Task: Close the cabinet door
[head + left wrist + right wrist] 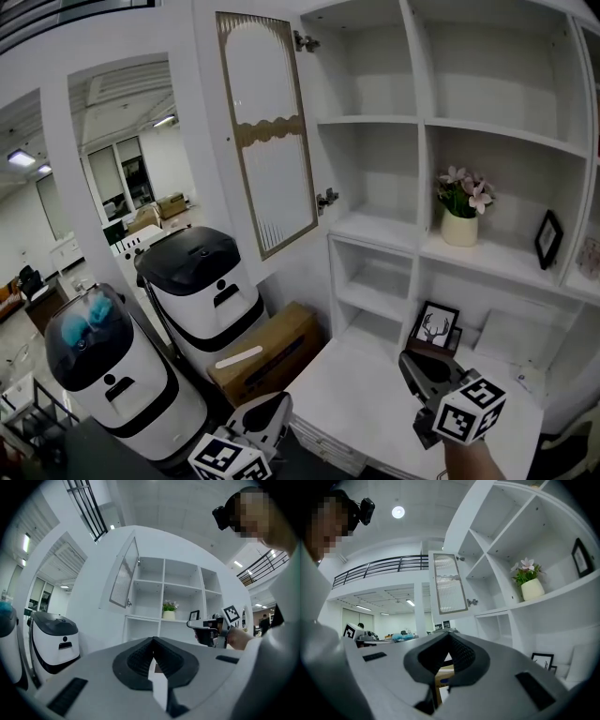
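1. The cabinet door [267, 131] stands wide open at the upper left of the cabinet [424, 122], hung on two hinges [326, 199] along its right edge.
2. It's a white frame around a ribbed glass panel. It's probably light and free-swinging, but the glass is fragile, so push on the frame near the free left edge.
3. The left gripper [272, 412] and right gripper [417, 366] are both clenched and empty. They sit low and well apart from the door.
4. The compartments behind the door are bare. The flower pot [459, 228] and small frame [548, 239] sit in the next bay, and the deer picture [434, 326] is on the bench [356, 394].
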Demonstrator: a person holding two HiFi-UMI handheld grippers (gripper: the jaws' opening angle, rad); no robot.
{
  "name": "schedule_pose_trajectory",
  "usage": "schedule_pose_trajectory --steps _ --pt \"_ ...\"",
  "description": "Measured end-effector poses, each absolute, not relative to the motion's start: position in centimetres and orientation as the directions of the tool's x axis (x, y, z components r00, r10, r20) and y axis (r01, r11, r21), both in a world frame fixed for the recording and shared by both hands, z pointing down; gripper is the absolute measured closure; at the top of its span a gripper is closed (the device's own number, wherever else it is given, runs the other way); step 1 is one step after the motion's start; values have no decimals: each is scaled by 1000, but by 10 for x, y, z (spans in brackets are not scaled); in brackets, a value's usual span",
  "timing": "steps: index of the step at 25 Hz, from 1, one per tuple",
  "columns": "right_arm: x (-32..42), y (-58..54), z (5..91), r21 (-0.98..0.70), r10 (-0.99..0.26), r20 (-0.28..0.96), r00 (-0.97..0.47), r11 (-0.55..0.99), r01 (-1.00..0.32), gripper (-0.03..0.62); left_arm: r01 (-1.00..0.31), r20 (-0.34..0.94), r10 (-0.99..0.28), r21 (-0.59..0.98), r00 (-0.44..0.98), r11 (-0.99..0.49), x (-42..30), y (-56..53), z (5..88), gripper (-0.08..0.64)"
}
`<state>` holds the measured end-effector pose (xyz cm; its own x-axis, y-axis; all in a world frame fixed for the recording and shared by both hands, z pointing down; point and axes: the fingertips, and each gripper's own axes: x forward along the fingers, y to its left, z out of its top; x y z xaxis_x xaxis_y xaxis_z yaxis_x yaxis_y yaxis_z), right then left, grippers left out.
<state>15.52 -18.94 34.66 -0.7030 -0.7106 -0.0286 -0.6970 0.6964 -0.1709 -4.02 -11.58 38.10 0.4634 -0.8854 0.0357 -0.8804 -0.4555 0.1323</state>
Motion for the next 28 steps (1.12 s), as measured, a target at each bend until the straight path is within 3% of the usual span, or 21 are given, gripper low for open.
schedule_pose_trajectory --steps 15,28 --pt "155 -229 349 -211 -685 -44 -727 718 -663 588 -909 42 -911 107 410 -404 -47 -149 371 555" --pt "130 -274 341 -210 -748 -46 -662 655 -725 588 -886 5 -890 103 455 -452 -92 -219 355 555"
